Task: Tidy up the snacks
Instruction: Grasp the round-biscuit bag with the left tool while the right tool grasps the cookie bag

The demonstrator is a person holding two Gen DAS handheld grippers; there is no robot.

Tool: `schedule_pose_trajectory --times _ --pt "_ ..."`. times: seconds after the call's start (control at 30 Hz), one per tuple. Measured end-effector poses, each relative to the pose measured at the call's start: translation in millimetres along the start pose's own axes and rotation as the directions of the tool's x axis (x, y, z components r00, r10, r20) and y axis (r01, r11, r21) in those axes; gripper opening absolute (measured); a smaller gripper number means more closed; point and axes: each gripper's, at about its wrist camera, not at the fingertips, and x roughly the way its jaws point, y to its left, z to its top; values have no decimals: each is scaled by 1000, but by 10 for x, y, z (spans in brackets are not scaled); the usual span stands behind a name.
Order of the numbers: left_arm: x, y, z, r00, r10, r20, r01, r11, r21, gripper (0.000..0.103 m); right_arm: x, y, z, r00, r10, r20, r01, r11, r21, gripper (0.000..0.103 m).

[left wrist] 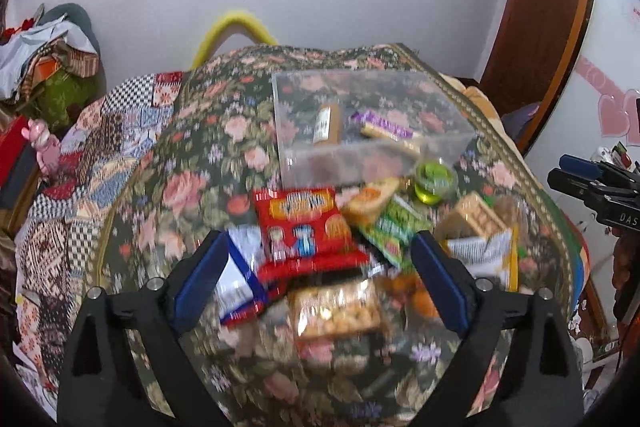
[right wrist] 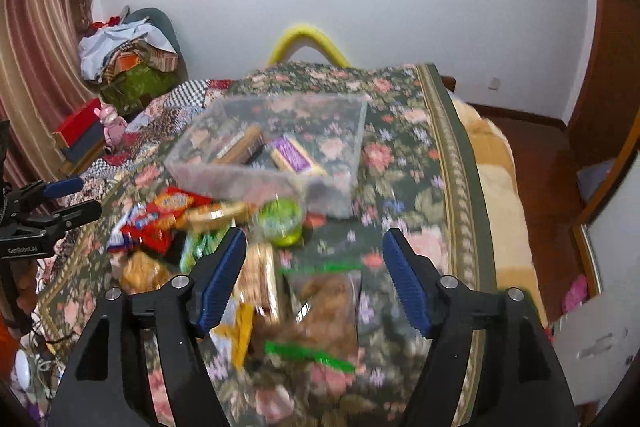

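A clear plastic box (left wrist: 372,163) (right wrist: 224,179) stands on the floral cloth and holds a brown snack bar (left wrist: 326,125) and a purple packet (left wrist: 384,127). In front of it lies a pile of snacks: a red biscuit packet (left wrist: 306,227) (right wrist: 160,217), a green jelly cup (left wrist: 434,181) (right wrist: 282,221), a green packet (left wrist: 394,231) and a bag of round puffs (left wrist: 338,311). My left gripper (left wrist: 320,267) is open above the pile. My right gripper (right wrist: 314,267) is open above a clear bag with a green strip (right wrist: 326,311).
The cloth-covered table (right wrist: 400,155) has its right edge near a wooden floor (right wrist: 532,163). A patchwork-covered surface (left wrist: 100,147) lies to the left, with a pink toy (left wrist: 40,143). A yellow chair back (right wrist: 306,39) stands behind the table.
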Motion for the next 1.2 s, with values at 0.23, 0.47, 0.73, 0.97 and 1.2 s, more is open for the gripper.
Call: schedule_pose_trajectory --times 0.23,0.47,0.73,0.97,1.2 --pt "156 -19 -324 997 -24 -78 22 999 -32 95 45 -74 -272 998 -13 -56 15 999 32 68" --pt "442 -34 -513 987 -43 -158 34 998 -61 95 180 -80 -398 995 -9 -100 14 999 46 68" --pt "792 -2 -580 973 -71 -221 48 993 -110 95 371 -113 -409 992 0 -127 8 998 68 68" --pt "979 -58 -613 968 -65 -243 44 995 -92 94 543 -193 -420 988 23 -154 -7 995 104 68" --pt "998 -64 -599 974 -68 -215 50 995 -89 78 620 -256 -428 985 55 -161 -31 989 145 68"
